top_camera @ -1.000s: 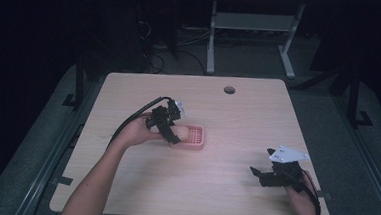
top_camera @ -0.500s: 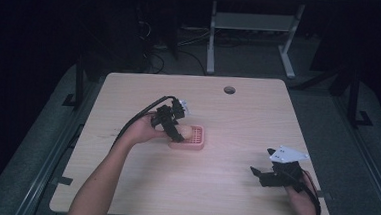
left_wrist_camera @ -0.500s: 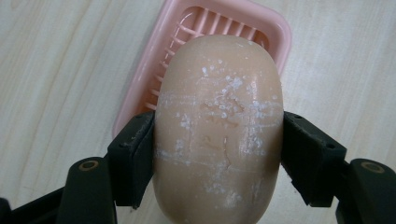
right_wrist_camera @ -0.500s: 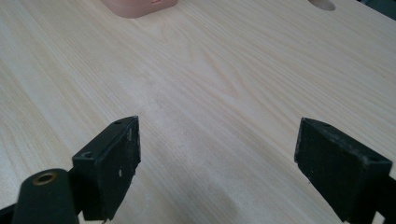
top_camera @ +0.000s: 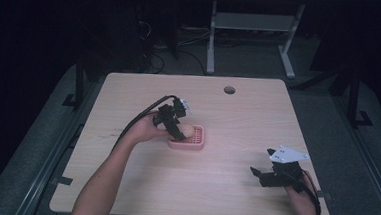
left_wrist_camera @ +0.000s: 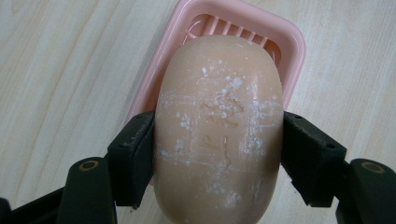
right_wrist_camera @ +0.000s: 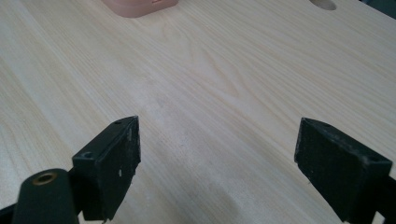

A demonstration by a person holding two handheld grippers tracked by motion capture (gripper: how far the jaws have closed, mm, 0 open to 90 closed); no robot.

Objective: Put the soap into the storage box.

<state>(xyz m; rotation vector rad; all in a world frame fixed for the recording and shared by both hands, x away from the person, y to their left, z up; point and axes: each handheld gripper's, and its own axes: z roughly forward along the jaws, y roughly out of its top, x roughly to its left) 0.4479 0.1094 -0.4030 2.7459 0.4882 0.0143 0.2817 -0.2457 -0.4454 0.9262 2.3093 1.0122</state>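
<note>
A peach-coloured bar of soap (left_wrist_camera: 218,126), flecked with white, is clamped between the two black jaws of my left gripper (left_wrist_camera: 217,158). Right under it lies a pink slatted soap dish (left_wrist_camera: 285,38). In the high view the left gripper (top_camera: 178,129) hangs over the dish's left end, the soap (top_camera: 188,131) peeking out over the pink dish (top_camera: 196,142) near the table's middle. My right gripper (top_camera: 260,173) rests low near the front right of the table, open; the right gripper view shows its jaws wide apart around the gripper's midpoint (right_wrist_camera: 217,163) with bare wood between them.
The light wooden table (top_camera: 237,125) has a round cable hole (top_camera: 229,90) near its far edge, also seen as a hole (right_wrist_camera: 324,4) in the right gripper view. The pink dish's edge (right_wrist_camera: 140,7) lies far ahead of the right gripper. Beyond the table stand dark floor, cables and a white stand.
My left gripper with the soap has shifted slightly right and down over the dish. The right gripper has stayed put.
</note>
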